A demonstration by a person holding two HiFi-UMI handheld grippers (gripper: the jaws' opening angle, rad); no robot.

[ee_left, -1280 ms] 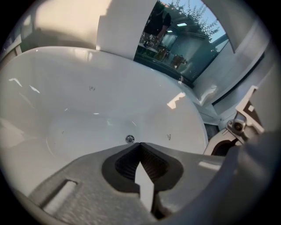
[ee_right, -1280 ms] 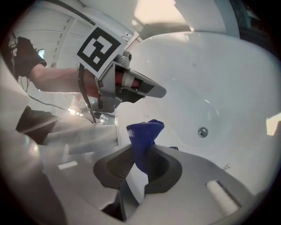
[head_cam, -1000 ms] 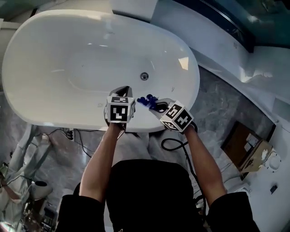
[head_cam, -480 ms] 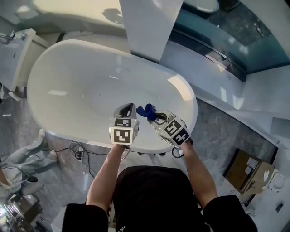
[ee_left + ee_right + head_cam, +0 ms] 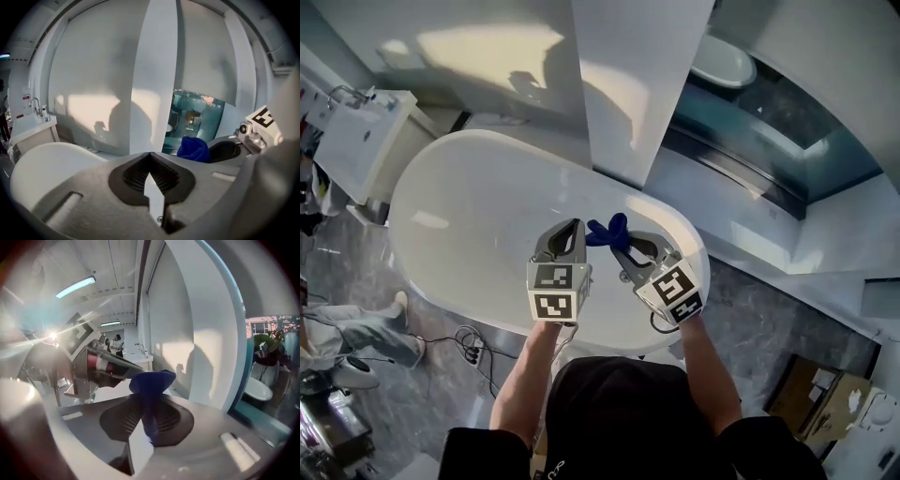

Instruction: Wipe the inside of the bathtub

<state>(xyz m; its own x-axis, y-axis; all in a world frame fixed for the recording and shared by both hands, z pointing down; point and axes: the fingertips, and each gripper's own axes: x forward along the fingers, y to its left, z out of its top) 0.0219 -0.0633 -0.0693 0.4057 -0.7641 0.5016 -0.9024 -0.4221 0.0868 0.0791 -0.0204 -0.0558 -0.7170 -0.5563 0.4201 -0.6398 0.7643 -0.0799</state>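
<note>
The right gripper (image 5: 149, 401) is clamping its jaws on a blue cloth (image 5: 152, 379) bunching just beyond them, while the left gripper (image 5: 150, 157) is holding its jaws together, empty, above the bathtub (image 5: 469, 206).

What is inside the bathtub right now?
Only bare white surface shows inside the bathtub. The left gripper and the right gripper, shut on the blue cloth, cover its near right part, hiding the floor there.

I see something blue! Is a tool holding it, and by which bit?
Yes. The right tool pinches the blue cloth by its narrow lower end; the bunched part sticks out past the jaws. The left tool is shut and empty.
</note>
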